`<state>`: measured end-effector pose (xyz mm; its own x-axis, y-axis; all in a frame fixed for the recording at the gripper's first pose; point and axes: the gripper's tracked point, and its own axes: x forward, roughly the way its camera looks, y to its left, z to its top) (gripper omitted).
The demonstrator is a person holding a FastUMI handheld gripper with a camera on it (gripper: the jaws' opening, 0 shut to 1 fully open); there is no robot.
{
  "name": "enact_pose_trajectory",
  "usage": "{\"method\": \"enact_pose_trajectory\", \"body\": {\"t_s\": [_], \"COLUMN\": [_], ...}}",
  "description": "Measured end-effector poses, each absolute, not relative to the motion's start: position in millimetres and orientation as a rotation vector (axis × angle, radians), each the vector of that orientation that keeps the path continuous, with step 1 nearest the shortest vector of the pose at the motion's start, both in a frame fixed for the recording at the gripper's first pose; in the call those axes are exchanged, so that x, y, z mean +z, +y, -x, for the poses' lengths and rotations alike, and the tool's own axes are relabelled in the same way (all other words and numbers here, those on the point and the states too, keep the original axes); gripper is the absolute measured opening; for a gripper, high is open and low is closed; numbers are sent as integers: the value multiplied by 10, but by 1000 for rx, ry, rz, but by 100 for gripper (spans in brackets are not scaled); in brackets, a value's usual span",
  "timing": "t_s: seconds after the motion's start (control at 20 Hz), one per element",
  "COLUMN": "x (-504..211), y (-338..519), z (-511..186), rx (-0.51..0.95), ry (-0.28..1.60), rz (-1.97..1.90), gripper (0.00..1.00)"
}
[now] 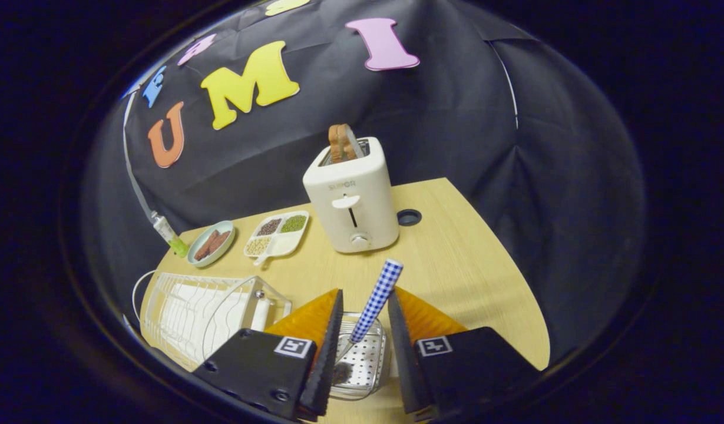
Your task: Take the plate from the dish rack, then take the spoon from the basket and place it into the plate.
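Gripper view: my gripper (364,306) is spread around the spoon (374,303), whose bowl blurs inside the basket (364,362); dish rack (202,312) at nine o'clock, partly hidden.

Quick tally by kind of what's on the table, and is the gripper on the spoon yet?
Toaster: 1
Dishes with food, round dish and divided tray: 2
Dish rack: 1
Basket: 1
Spoon: 1
Total: 6
Gripper open, fingers either side of the spoon handle.
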<state>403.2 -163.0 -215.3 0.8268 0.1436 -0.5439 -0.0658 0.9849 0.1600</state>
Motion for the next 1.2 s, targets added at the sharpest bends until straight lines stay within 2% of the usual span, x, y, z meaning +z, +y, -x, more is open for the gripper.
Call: {"method": "enact_pose_trajectory", "body": {"t_s": [0.05, 0.3, 0.55, 0.8, 1.2], "x": [-2135, -1977, -1732, -1317, -1009], "y": [-1599, -1629, -1635, -1626, -1228], "z": [-4045, -3931, -3724, -3446, -2437], "rx": [121, 115, 107, 90, 65], "ry": [575, 542, 494, 368, 270], "rz": [-137, -118, -104, -73, 24], "gripper": [31, 19, 17, 17, 17]}}
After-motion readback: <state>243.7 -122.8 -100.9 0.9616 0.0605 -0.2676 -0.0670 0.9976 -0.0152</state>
